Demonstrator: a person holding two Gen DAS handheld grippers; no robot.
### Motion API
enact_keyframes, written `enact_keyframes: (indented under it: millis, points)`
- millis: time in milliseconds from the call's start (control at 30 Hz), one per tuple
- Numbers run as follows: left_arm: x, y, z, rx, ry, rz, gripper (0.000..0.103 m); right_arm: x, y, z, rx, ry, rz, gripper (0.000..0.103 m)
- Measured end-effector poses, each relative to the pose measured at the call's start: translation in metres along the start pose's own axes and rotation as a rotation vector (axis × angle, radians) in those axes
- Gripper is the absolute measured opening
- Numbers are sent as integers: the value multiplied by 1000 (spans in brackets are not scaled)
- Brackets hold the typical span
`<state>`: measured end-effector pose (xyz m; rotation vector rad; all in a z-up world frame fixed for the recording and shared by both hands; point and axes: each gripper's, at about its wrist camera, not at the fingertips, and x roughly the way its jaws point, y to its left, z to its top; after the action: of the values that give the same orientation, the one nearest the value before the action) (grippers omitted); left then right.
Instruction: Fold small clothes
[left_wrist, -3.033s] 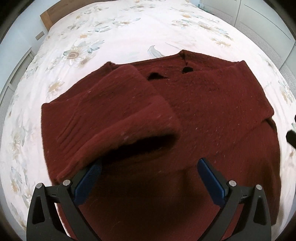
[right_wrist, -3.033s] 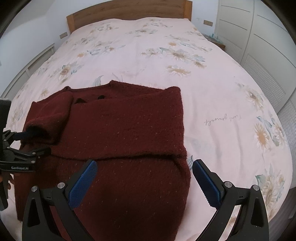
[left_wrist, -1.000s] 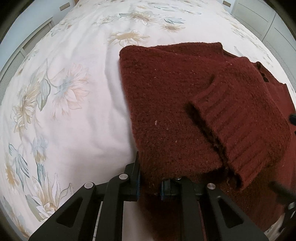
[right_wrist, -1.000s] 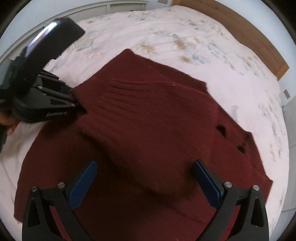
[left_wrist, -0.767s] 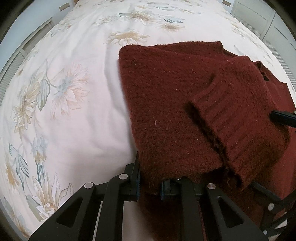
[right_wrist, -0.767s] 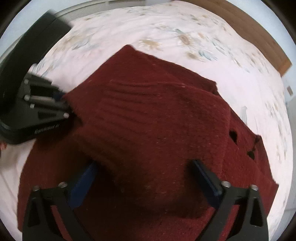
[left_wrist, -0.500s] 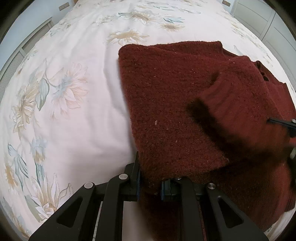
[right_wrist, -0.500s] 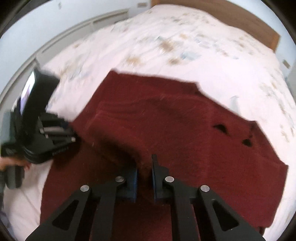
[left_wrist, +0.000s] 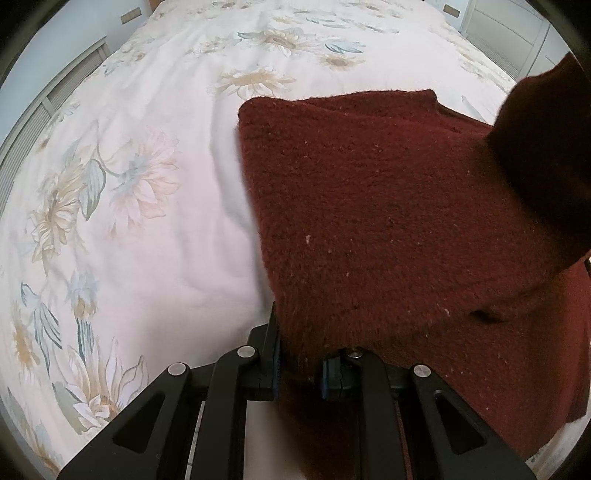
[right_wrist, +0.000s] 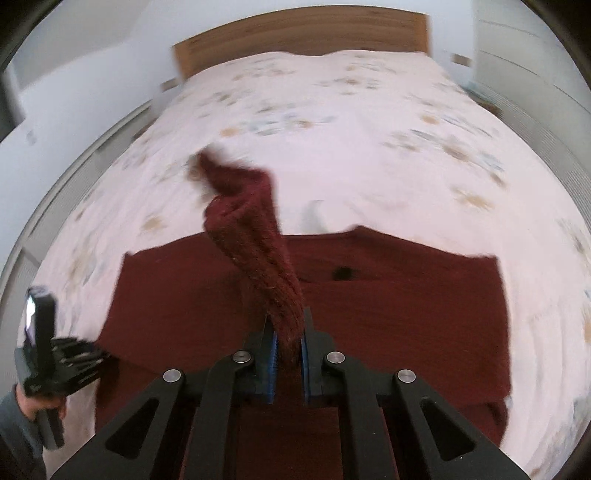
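Since a second ago the right gripper (right_wrist: 287, 349) has gone from hanging wide apart over the garment to pinching the ribbed sleeve (right_wrist: 255, 254), and that sleeve, which was lying folded across the chest, is now rising up off it. Its blue pads are pressing together on the cuff end, and the rest of the sleeve is standing up and flopping away toward the headboard (right_wrist: 299, 33), blurred at its far tip. Seen from the left wrist camera, the lifted sleeve is showing only as a dark mass at the right edge. The left gripper (left_wrist: 300, 369) is staying where it was, its fingers (left_wrist: 271, 363) squeezing the near left edge of the dark red sweater (left_wrist: 369, 206). The sweater itself is lying flat on the floral bedspread (left_wrist: 129, 221), near the foot of the bed, neckline pointing toward the headboard. In the right wrist view, a person's hand (right_wrist: 40, 402) in a grey sleeve is gripping the left tool at the sweater's left corner.
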<state>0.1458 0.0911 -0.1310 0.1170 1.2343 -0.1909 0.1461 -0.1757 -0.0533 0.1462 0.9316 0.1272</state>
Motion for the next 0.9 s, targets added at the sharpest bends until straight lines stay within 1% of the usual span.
enact_keyframes:
  millis: [67, 133, 200, 333, 400, 533, 600, 700, 733, 767, 833, 900]
  points:
    - [-2, 0, -3, 3, -4, 2, 13, 0, -19, -7, 41, 11, -30, 9]
    - [-5, -2, -5, 12, -10, 11, 13, 8, -37, -17, 90, 44, -50, 9]
    - [-6, -7, -8, 39, -15, 36, 13, 24, -49, -30, 119, 89, -63, 9]
    - [-4, -14, -12, 61, -13, 59, 13, 45, -62, -56, 159, 147, -71, 9]
    - [-4, -14, -14, 64, -13, 64, 13, 45, -67, -66, 171, 153, -70, 9]
    - [-7, -21, -17, 79, -20, 77, 13, 41, -64, -70, 160, 152, -76, 9]
    - [-3, -22, -27, 80, -22, 82, 13, 41, -61, -69, 145, 158, -86, 9]
    - [1, -20, -28, 52, -18, 74, 13, 44, -61, -70, 138, 171, -86, 10]
    - [3, -21, -26, 42, -17, 72, 15, 45, -63, -70, 143, 171, -82, 10]
    - [3, -21, -26, 33, -18, 74, 16, 44, -64, -70, 151, 170, -78, 11]
    - [0, -20, -27, 25, -19, 71, 16, 40, -68, -70, 173, 169, -75, 18]
    - [-2, -21, -29, 26, -6, 79, 17, 33, -73, -69, 183, 159, -89, 31]
